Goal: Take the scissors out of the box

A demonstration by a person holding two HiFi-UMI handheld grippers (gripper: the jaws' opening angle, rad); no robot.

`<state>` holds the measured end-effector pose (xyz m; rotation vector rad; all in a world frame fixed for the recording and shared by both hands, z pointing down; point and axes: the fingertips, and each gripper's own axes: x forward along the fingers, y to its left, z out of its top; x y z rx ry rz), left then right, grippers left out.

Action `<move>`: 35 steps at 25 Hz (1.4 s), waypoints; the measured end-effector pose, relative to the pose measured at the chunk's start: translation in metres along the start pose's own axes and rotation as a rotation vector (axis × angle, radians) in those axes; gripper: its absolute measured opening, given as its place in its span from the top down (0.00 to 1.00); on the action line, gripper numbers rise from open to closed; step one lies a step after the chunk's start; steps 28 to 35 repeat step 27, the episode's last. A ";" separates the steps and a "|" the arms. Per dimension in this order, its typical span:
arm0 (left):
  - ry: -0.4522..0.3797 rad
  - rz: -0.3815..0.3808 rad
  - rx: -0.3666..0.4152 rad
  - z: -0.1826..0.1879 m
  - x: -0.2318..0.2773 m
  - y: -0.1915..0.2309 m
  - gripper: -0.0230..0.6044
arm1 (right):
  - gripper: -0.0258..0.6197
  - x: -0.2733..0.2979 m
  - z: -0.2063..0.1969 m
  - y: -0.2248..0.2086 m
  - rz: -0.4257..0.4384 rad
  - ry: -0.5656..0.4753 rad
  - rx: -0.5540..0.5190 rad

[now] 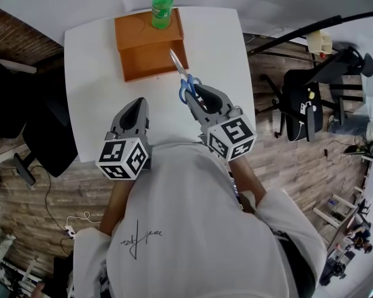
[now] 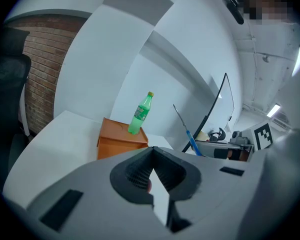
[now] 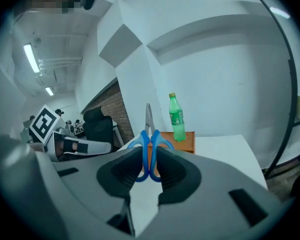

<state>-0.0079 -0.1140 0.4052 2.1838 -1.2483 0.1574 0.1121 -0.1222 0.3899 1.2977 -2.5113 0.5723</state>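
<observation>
the right gripper [image 1: 196, 95] is clamping the blue-handled steel scissors [image 1: 183, 76] by their handles, blades pointing straight out beyond the jaws, in the air near the orange open-fronted box [image 1: 150, 59]; the left gripper [image 1: 135, 104] is sitting closed, empty.

This looks like an office used as a recording lab, though the wide lens makes the far end hard to read. A white table [image 1: 93, 85] stands on a wood-look floor [image 1: 280, 160] beside a brick wall [image 2: 42, 69]. Black office chairs [image 1: 301, 104] stand around it. A power strip [image 1: 70, 230] lies on the floor, and strip lights [image 3: 32, 57] run along the ceiling.
</observation>
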 end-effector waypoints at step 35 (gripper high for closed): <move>-0.031 0.003 0.010 0.014 -0.005 0.007 0.95 | 0.81 0.001 0.017 0.006 0.075 -0.007 -0.037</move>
